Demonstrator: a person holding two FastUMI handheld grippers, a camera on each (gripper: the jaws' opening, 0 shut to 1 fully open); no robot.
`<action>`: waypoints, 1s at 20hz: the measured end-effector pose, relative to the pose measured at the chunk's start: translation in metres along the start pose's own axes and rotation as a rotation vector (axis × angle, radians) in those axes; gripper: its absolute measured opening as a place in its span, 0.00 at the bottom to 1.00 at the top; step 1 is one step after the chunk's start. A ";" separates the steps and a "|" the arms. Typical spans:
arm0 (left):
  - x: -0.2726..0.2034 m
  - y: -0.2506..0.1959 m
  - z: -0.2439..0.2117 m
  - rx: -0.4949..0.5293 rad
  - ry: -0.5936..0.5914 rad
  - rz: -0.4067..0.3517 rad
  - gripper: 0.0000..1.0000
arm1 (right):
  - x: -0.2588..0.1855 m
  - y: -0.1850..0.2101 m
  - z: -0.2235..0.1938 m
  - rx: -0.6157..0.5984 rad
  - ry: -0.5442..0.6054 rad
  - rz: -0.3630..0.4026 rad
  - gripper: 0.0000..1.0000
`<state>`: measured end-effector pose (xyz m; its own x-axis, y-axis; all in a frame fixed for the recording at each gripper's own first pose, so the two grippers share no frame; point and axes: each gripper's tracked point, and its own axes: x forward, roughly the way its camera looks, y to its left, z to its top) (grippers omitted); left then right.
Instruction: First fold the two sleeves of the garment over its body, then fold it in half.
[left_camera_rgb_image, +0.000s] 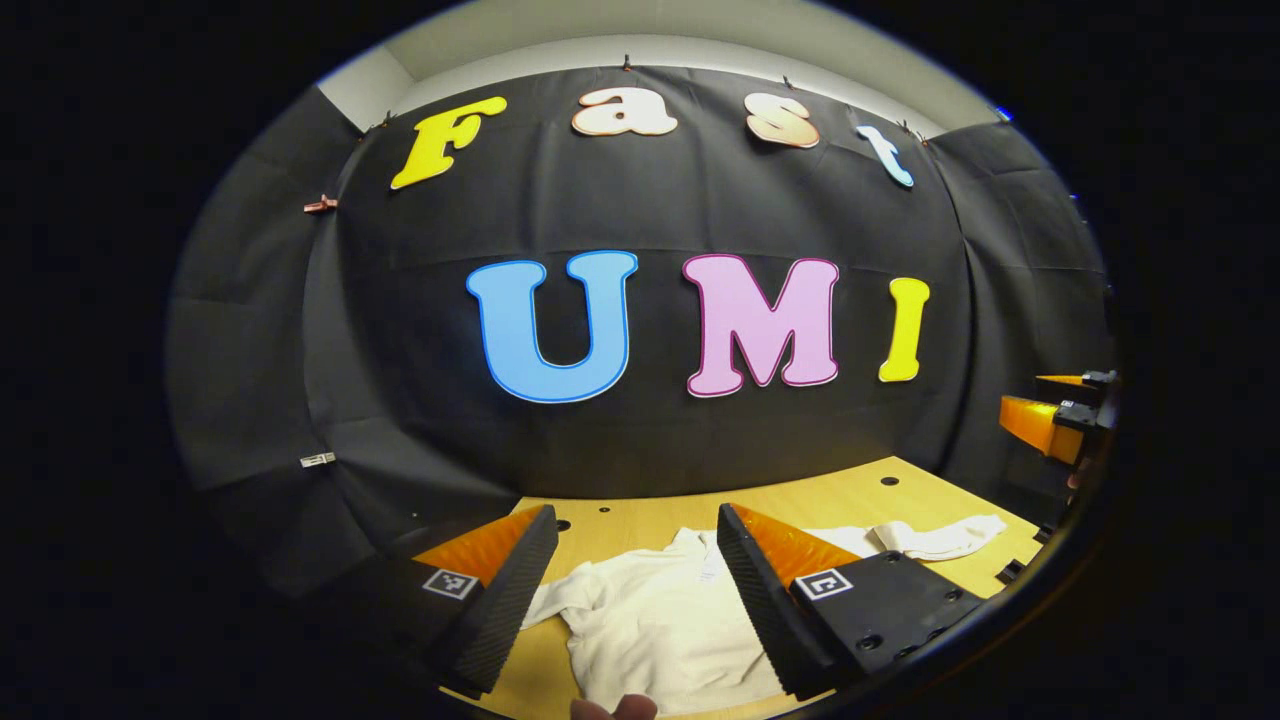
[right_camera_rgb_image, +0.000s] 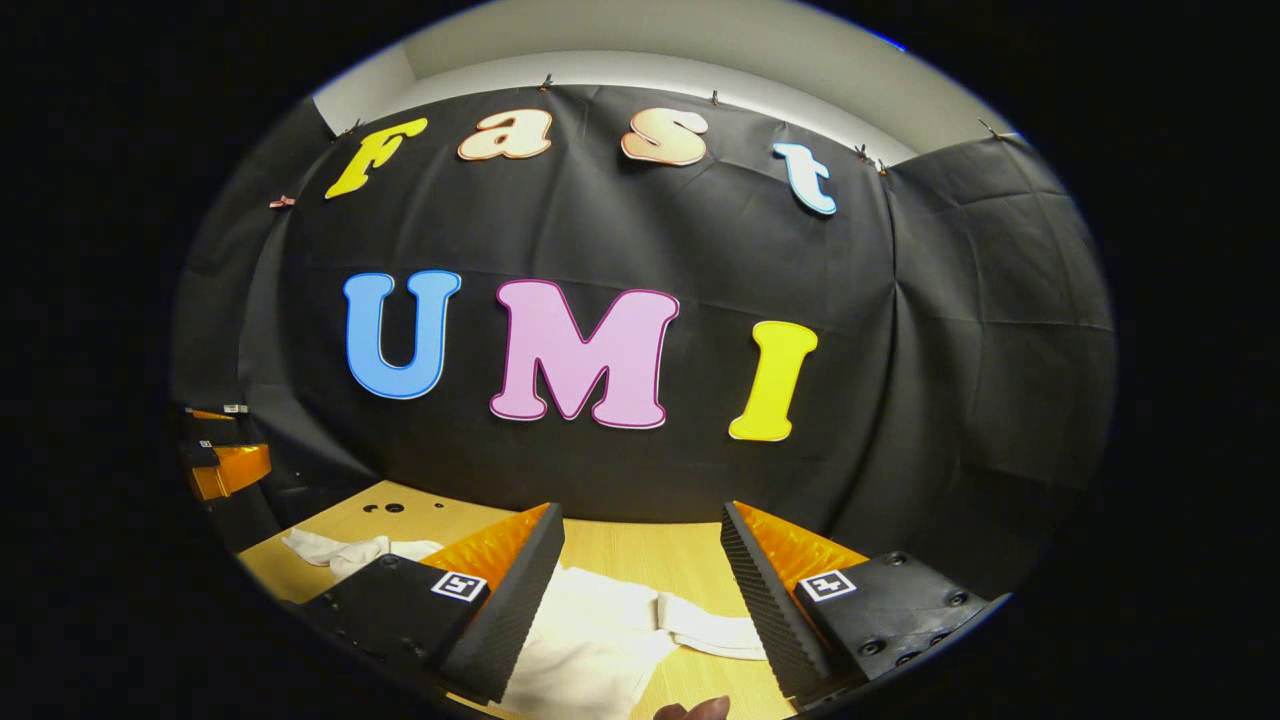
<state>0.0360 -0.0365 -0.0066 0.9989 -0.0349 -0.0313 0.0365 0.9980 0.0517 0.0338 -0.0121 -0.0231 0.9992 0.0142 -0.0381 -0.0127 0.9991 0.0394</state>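
Both grippers hang above the near edge of the tabletop (left_camera_rgb_image: 640, 520), jaws spread wide and pinching nothing. Nearest to us in the left gripper view, the left gripper (left_camera_rgb_image: 630, 600) frames the white garment (left_camera_rgb_image: 660, 620) squarely between its fingers; the cloth lies below and just ahead, spread on the wood with its collar toward the booth's wall. Its body sits directly under our left jaws, so that hand is the nearer one to the bulk of the fabric.

In the right gripper view, the right gripper (right_camera_rgb_image: 640, 610) looks down on one sleeve (right_camera_rgb_image: 700, 628), which runs out sideways from the body toward the right finger, its long axis across our line of approach rather than along it. We judge this sleeve the natural first pick for the right hand: the jaws would have to drop and close across the sleeve's width near its cuff.

Farther off, the other sleeve (right_camera_rgb_image: 335, 550) lies stretched toward the left gripper's side. Neither sleeve is folded yet, as far as we can tell.
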 end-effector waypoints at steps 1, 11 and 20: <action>0.001 -0.004 -0.001 0.003 0.002 -0.004 0.99 | 0.001 -0.004 -0.003 0.005 0.012 -0.004 0.97; 0.015 -0.041 -0.019 0.018 0.067 -0.042 0.98 | 0.031 -0.110 -0.099 -0.004 0.246 -0.118 0.98; 0.037 -0.085 -0.037 0.055 0.128 -0.066 0.98 | 0.068 -0.218 -0.229 0.070 0.495 -0.248 0.98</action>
<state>0.0683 -0.1204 -0.0489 0.9824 -0.0902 -0.1638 0.1074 0.9892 0.0997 0.0958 -0.2198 -0.2631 0.8341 -0.1878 -0.5187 0.2402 0.9701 0.0350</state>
